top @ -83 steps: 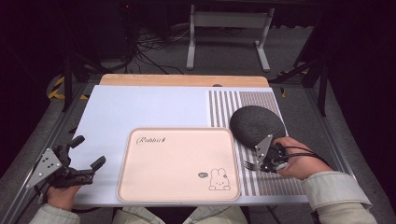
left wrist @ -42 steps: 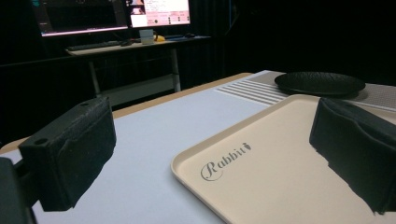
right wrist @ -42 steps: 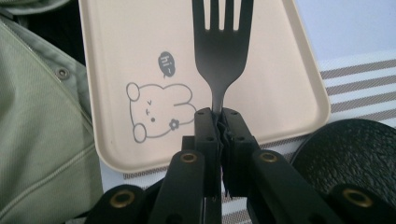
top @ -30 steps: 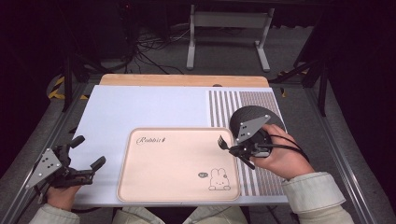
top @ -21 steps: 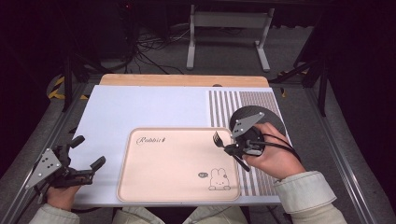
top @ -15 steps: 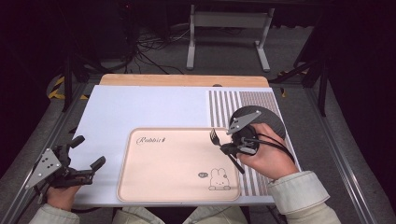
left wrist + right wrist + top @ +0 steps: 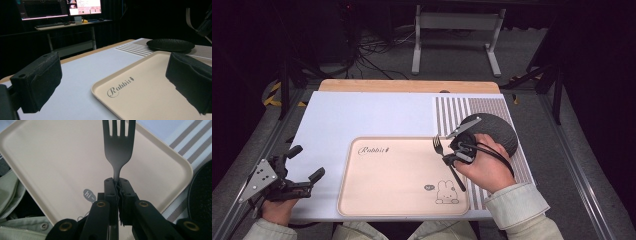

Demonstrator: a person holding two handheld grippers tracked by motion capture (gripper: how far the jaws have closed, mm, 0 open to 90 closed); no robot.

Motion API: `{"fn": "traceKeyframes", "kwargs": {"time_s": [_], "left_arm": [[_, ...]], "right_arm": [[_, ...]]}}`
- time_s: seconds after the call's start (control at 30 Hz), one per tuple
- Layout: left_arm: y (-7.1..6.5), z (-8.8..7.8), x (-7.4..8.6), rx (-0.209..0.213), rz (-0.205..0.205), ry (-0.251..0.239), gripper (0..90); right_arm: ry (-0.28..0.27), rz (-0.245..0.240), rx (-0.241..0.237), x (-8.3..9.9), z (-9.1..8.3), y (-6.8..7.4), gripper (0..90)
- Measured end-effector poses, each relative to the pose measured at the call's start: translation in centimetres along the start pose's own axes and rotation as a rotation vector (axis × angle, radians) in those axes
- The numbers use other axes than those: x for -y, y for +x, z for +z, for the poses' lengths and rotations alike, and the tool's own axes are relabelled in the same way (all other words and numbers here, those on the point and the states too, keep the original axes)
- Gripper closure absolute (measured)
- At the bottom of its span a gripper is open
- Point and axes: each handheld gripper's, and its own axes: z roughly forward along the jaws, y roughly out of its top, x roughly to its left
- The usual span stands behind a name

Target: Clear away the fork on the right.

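Fingers of my left gripper (image 7: 304, 172) are spread wide, grasping nothing, just left of the tray (image 7: 382, 200). Over the tray's right side, my right gripper (image 7: 451, 156) pinches the fork (image 7: 438, 146) at its neck. It looks light, stiff and slick, so gripping near the tines seems steadiest. A dark plate (image 7: 504, 132) lies right of the tray.

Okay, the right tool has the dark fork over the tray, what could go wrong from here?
1. The right tool pinches the dark metal fork only at its thin neck, so the fork might swivel or slip out.
2. The fork hangs over the beige rectangular tray near its right rim; released now, it may land half on the rim and slide off.
3. The black round plate sits close beside the right hand, which might nudge it.
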Motion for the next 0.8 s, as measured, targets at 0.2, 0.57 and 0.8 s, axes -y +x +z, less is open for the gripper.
{"fn": "traceKeyframes", "kwargs": {"time_s": [0.2, 0.57, 0.8], "left_arm": [[0.0, 0.0, 0.0, 0.000, 0.000, 0.000, 1.3], [0.0, 0.0, 0.0, 0.001, -0.001, 0.000, 1.3], [0.0, 0.0, 0.0, 0.002, -0.002, 0.000, 1.3]], "right_arm": [[0.030, 0.080, 0.018, -0.3, 0.7, 0.1, 87.0], [0.093, 0.194, 0.041, -0.7, 2.6, 0.2, 86.9], [0.127, 0.235, 0.026, -0.6, 4.2, -0.3, 86.8]]}}
